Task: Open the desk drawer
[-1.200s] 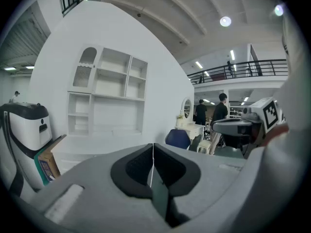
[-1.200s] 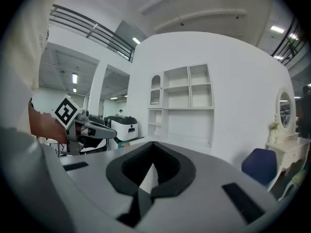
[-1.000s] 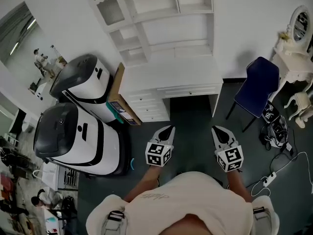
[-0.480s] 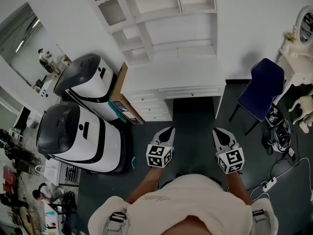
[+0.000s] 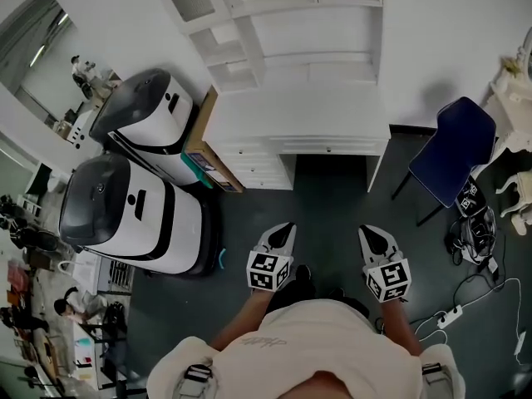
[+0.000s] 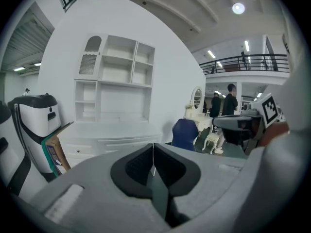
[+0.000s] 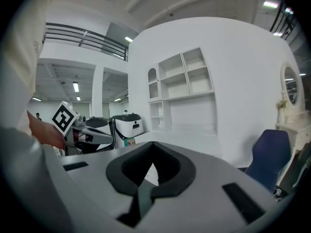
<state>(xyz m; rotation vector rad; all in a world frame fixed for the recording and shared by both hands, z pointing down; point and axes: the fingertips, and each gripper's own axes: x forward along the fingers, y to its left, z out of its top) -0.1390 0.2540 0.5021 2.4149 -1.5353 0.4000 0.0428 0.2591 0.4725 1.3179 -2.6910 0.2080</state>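
Desk drawer (image 5: 331, 148) shut, set under the tabletop's front edge, long axis left-right. It lies straight ahead of both tools, well apart across the floor. Left tool (image 5: 285, 228) and right tool (image 5: 366, 232) both pressed together, empty. Right looks marginally nearer the knob.

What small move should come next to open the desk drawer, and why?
Probably a step forward toward the desk, opening one gripper on the way. The left gripper and the right gripper are both shut and empty, held near the body. A stretch of dark floor lies between them and the drawer, which looks closed, so nothing can be gripped from here.
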